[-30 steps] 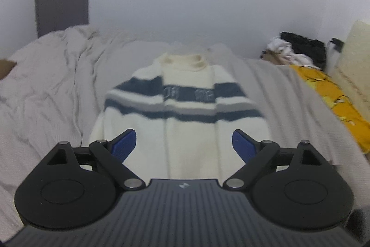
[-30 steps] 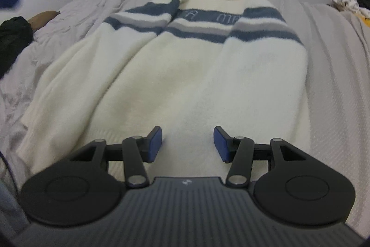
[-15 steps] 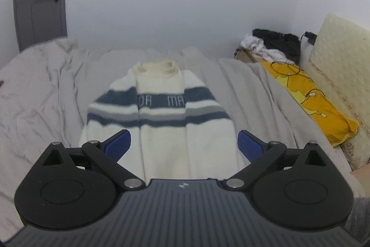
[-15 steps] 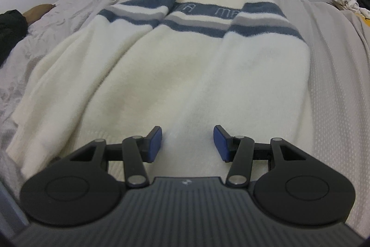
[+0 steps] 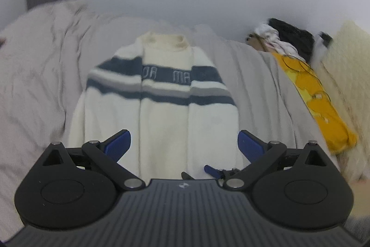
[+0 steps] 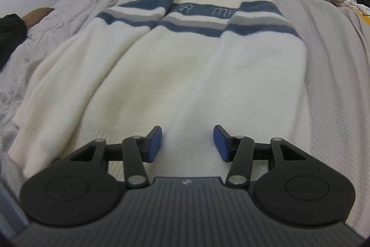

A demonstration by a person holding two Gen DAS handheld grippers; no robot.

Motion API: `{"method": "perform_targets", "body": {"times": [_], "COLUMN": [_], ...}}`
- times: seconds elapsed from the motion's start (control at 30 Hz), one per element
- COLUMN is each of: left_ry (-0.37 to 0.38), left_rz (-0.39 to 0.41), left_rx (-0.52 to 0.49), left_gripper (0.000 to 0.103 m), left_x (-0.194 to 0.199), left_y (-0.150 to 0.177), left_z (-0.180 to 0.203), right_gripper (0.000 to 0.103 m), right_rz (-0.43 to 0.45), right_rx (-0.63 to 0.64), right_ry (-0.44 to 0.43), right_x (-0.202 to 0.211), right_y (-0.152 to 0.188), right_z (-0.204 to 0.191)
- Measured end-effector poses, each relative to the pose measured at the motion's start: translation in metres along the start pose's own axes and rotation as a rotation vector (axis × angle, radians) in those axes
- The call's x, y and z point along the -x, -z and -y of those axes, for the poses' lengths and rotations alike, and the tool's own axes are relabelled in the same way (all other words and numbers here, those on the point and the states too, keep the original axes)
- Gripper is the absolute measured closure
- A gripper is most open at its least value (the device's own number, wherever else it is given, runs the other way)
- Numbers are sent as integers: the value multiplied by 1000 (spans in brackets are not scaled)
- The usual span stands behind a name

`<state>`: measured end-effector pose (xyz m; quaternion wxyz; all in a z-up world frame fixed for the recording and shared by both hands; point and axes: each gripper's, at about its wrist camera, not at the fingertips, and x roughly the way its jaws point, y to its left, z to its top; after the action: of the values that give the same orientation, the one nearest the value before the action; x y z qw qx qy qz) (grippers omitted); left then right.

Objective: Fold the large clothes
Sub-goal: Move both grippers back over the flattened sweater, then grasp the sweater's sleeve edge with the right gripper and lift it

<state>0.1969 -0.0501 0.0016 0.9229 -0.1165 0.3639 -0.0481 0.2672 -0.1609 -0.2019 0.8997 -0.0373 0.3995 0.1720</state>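
The left gripper (image 5: pixel 183 145) hung above the bed (image 5: pixel 34 89), its jaws having just spread wide, empty. The cream striped sweater (image 6: pixel 185 75) lay flat on the bed. The right gripper (image 6: pixel 187 142) hovered half-open over its hem, gripping nothing.

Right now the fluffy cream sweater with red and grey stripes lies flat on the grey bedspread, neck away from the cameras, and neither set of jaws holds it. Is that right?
Not quite: the stripes on the fluffy cream sweater are dark blue and grey, not red, as the right wrist view shows. It does lie flat on the grey bedspread, neck away, with both sets of jaws empty.
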Motion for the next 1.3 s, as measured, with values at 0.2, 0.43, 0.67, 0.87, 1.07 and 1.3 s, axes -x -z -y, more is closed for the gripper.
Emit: {"method": "perform_targets", "body": {"times": [0.2, 0.43, 0.67, 0.87, 1.07, 1.3], "left_ry": [-76, -159, -222, -239, -213, -206], "left_rz": [40, 13, 34, 22, 29, 51], "left_rx": [-6, 20, -28, -58, 6, 62], "left_gripper": [2, 2, 2, 2, 2, 2], "left_x": [-38, -115, -175, -211, -220, -214], "left_y": [10, 36, 60, 66, 67, 70], "left_z": [-11, -50, -78, -99, -114, -122], "right_gripper": [52, 45, 36, 48, 86, 94], "right_rz": [8, 18, -8, -35, 11, 116], "right_rx": [-1, 4, 92, 114, 64, 1], "right_ry": [12, 17, 18, 52, 72, 229], "right_x": [6, 13, 0, -18, -6, 31], "right_y": [1, 3, 9, 11, -3, -37], "right_z": [4, 9, -7, -11, 2, 55]}}
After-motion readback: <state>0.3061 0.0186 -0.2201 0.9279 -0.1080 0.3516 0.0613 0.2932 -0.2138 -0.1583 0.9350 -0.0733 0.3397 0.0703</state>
